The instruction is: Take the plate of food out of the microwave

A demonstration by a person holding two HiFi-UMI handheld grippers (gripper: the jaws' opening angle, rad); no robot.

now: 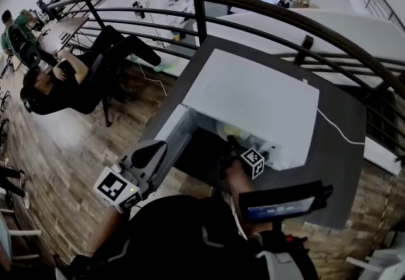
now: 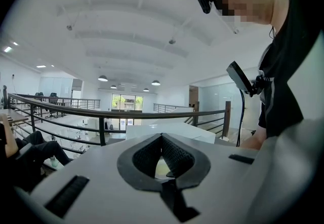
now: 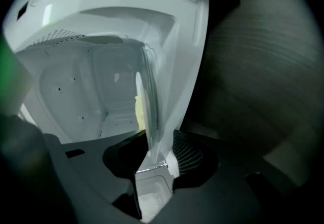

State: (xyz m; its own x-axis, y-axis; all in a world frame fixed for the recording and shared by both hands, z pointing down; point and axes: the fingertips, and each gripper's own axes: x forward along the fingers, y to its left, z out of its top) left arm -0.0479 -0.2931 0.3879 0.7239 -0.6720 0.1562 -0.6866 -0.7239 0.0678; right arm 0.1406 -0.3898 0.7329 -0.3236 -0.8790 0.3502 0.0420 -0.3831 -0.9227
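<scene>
Leftmost, the left gripper (image 2: 162, 137) hangs outside the open microwave (image 1: 253, 101), its jaws together with nothing between them. Farther right, the right gripper (image 3: 161, 159) reaches into the white cavity, its jaws clamped on the near rim of the plate (image 3: 147, 106), which shows edge-on between the pads. Yellow food (image 3: 137, 111) lies on the plate, deeper inside, beyond the jaw tips.

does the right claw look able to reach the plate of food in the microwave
Likely yes: the white microwave stands open, and the right claw grips the rim of the pale plate of food.
</scene>
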